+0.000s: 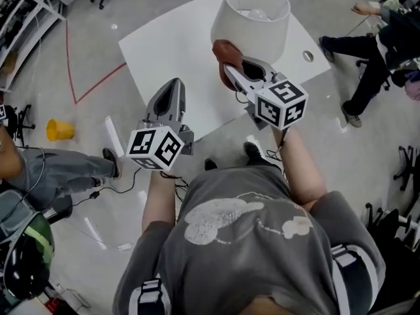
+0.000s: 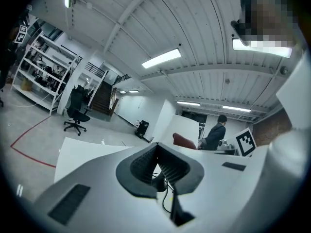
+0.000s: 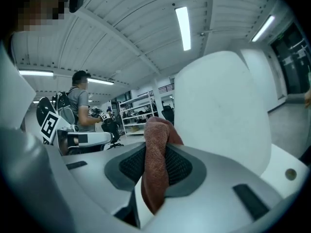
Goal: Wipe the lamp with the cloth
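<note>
Grey workshop floor, and on it a white table carrying the lamp with its pale drum shade. Now the right gripper is clamped on the rust-brown cloth, the wad up at the lamp's near side, low on the shade and seemingly set for a wiping stroke. Left of the lamp and well apart, the left gripper hangs with jaws together on nothing, likely parked out of the way.

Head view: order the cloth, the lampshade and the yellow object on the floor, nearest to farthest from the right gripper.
1. Cloth: clamped between the jaws of the right gripper.
2. Lampshade: right behind the cloth.
3. Yellow object: far left, on the floor.
</note>
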{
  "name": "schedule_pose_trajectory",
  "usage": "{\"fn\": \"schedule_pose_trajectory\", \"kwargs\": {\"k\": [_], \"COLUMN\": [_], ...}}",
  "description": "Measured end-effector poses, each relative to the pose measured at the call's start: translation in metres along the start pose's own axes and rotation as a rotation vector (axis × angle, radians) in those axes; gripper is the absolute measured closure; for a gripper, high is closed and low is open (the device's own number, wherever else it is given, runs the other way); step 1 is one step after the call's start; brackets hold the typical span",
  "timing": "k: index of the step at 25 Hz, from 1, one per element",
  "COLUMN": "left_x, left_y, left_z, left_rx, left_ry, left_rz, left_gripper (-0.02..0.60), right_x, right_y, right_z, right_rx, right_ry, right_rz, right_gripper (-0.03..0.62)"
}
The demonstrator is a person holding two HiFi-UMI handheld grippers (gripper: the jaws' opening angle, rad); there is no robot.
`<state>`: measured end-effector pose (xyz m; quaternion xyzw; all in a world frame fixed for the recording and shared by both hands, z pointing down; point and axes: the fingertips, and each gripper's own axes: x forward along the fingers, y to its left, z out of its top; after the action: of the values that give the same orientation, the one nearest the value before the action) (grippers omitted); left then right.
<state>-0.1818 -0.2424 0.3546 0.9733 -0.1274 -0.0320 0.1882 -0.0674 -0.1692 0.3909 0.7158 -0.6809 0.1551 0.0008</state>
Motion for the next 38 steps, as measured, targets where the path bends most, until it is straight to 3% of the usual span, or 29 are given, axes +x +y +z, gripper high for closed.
{"fn": "schedule_pose_trajectory", "kwargs": {"k": [10,16,22,27,32,38], "left_x": [-0.004,0.026,0.052,0.066,0.071,0.087], "left_y": [0.022,-0.001,-0.003,-0.014,0.002,0.024], "left_z": [0.011,0.031,0.072,0.102,0.108,0.095], "left_rx": [0.096,0.15,0.202,0.225,0.207,0.156], "left_ry": [0.027,-0.003,-0.046,-0.095,-0.09,-0.028], "left_rz": [-0.046,-0.098,-0.087,-0.123,-0.141,-0.234], "left_gripper": [0.574,0.574,0.574,0.574,0.574,0.574], "right_x": [-0.002,-0.011,-0.002,-0.004,0.002,0.017], "right_y": [0.012,0.014,0.015,0.005,0.004,0.006], "right_z": [-0.015,0.034,0.09,0.12,0.115,0.106], "right_rx": [0.017,0.017,0.035,0.001,-0.003,-0.009], "right_ry": [0.019,-0.101,-0.238,-0.304,-0.281,-0.275], "right_rz": [-0.11,-0.104,-0.072,-0.085,-0.139,-0.239], "right_gripper": [0.503,0.503,0.503,0.503,0.503,0.503]}}
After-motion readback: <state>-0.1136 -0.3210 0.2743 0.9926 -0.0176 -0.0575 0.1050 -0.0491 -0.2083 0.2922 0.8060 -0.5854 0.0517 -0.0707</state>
